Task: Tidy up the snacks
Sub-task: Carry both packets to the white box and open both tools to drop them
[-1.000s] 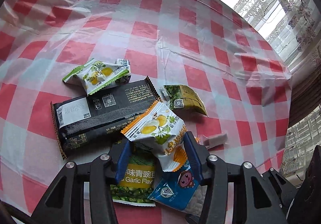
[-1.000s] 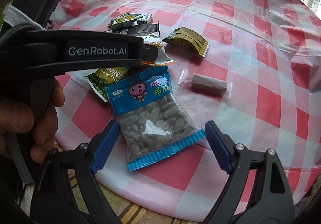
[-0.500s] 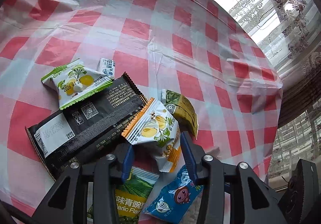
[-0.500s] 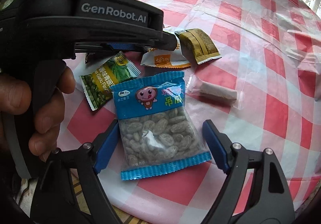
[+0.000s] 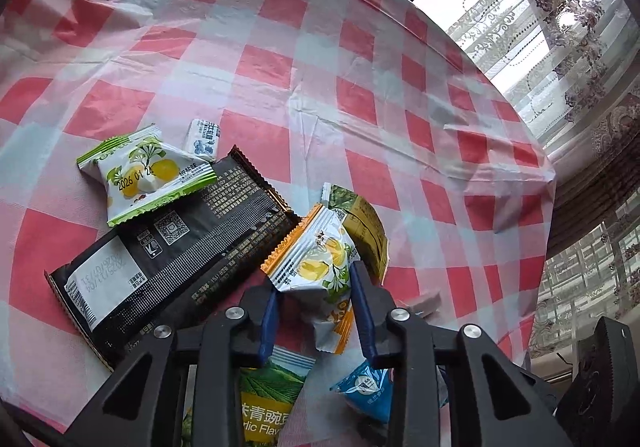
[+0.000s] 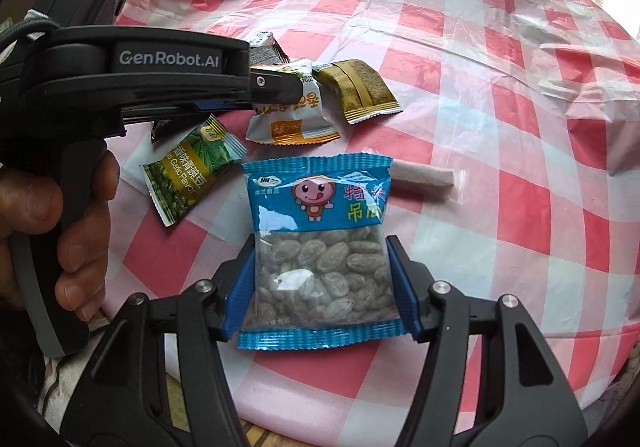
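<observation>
- Both claws are busy: my right claw [image 6: 322, 281] just squeezed shut on the blue snack bag [image 6: 318, 243] near the table [image 6: 500, 95] edge.
- My left claw [image 5: 316, 311] still pinches the orange packet [image 5: 320, 263], so both can move now.

Raisin bag [image 6: 320, 247] nearest table [image 6: 500, 127] edge; pea packet [image 6: 188, 171] to its left, wrapped stick [image 6: 424, 181] behind-right, long bar [image 5: 172, 247] farther back

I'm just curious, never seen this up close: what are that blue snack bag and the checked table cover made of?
Blue snack bag: likely thin plastic film, glossy; its clear lower half shows the pieces inside, and the ends are crimped. Checked table cover: probably thin plastic sheeting, judging by its sheen and sharp creases.
</observation>
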Demonstrator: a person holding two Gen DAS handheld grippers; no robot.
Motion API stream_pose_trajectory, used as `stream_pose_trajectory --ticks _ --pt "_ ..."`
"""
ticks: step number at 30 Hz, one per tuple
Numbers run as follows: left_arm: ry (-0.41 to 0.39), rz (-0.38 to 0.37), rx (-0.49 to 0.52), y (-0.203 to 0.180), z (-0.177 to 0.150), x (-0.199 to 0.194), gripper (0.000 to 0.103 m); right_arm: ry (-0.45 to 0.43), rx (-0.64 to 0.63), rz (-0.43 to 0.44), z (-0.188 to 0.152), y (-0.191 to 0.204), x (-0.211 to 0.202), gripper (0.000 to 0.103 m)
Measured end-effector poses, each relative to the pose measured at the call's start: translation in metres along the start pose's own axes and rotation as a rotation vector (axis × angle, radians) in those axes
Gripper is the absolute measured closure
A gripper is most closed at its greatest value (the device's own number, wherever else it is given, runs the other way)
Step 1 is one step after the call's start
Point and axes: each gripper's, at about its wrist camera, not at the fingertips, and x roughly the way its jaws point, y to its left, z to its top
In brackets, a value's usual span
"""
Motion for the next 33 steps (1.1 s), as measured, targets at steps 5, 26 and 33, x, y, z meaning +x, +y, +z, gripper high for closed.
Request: stream_pose_trajectory --ticks 5,26,33 --pt "-0.012 -0.003 0.002 -0.002 -0.006 -0.009 0.07 -0.008 0.029 -0.023 -0.003 -0.004 -0.006 0.039" --pt "-0.022 -0.067 0.079 -0.059 -0.052 -0.043 0.07 -0.062 0.216 -0.098 -0.058 -0.05 -0.071 0.039" --pt "0.005 -0.09 0.107 -0.083 -0.069 -0.047 0.07 -0.071 0.264 -0.12 -0.079 -0.067 -0.095 0.039"
